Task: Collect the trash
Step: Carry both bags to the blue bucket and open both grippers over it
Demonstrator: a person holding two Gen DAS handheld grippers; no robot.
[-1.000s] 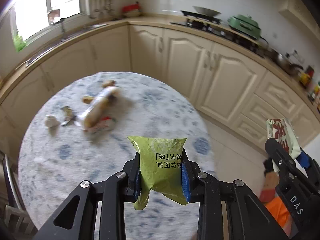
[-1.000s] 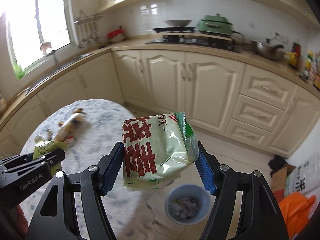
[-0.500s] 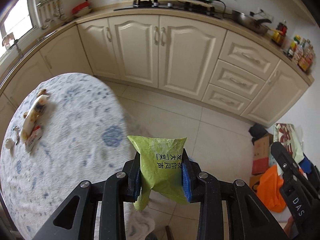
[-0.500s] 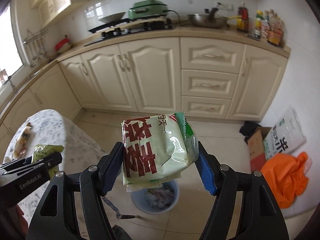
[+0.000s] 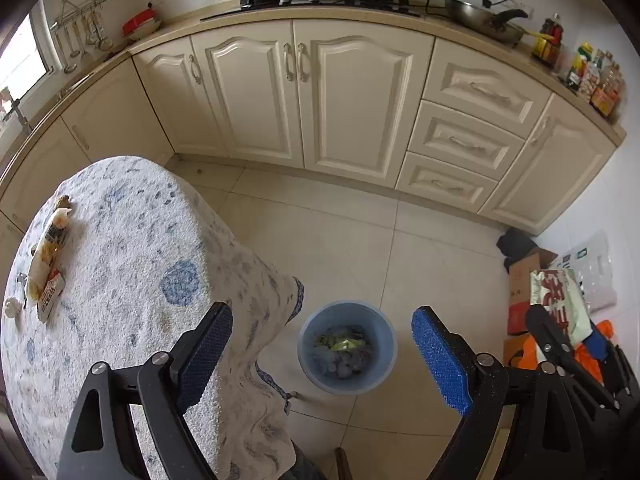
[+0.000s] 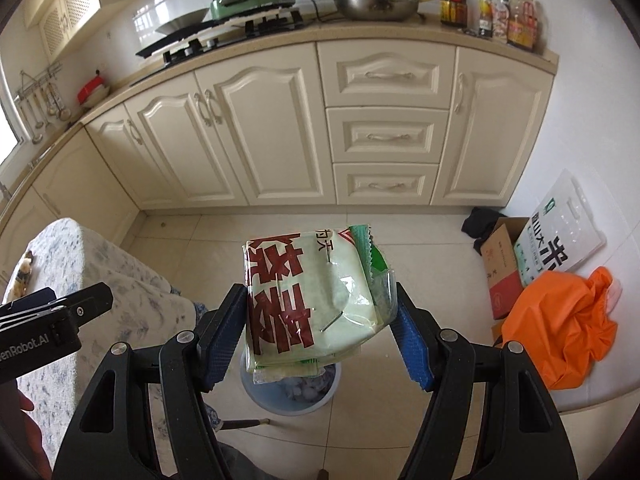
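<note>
My left gripper [image 5: 322, 350] is open and empty above a blue trash bin [image 5: 347, 347] on the floor. A green wrapper [image 5: 340, 344] lies inside the bin among other trash. My right gripper [image 6: 320, 334] is shut on a pale green snack packet with red characters [image 6: 308, 300], held over the same bin [image 6: 292, 394]. That packet also shows at the right of the left wrist view [image 5: 560, 304]. A long food wrapper [image 5: 48, 252] and small scraps [image 5: 12, 308] lie on the round table [image 5: 132, 264] at the left.
Cream kitchen cabinets [image 5: 320, 92] run along the back with a stove and a pan on the counter. A cardboard box [image 6: 502, 264], a white rice bag [image 6: 560, 232] and an orange bag [image 6: 560, 320] sit by the right wall. The table's cloth hangs next to the bin.
My left gripper opened and the green wrapper dropped into the bin. Both grippers swung right from the table to above the bin. The right gripper still holds its packet.
</note>
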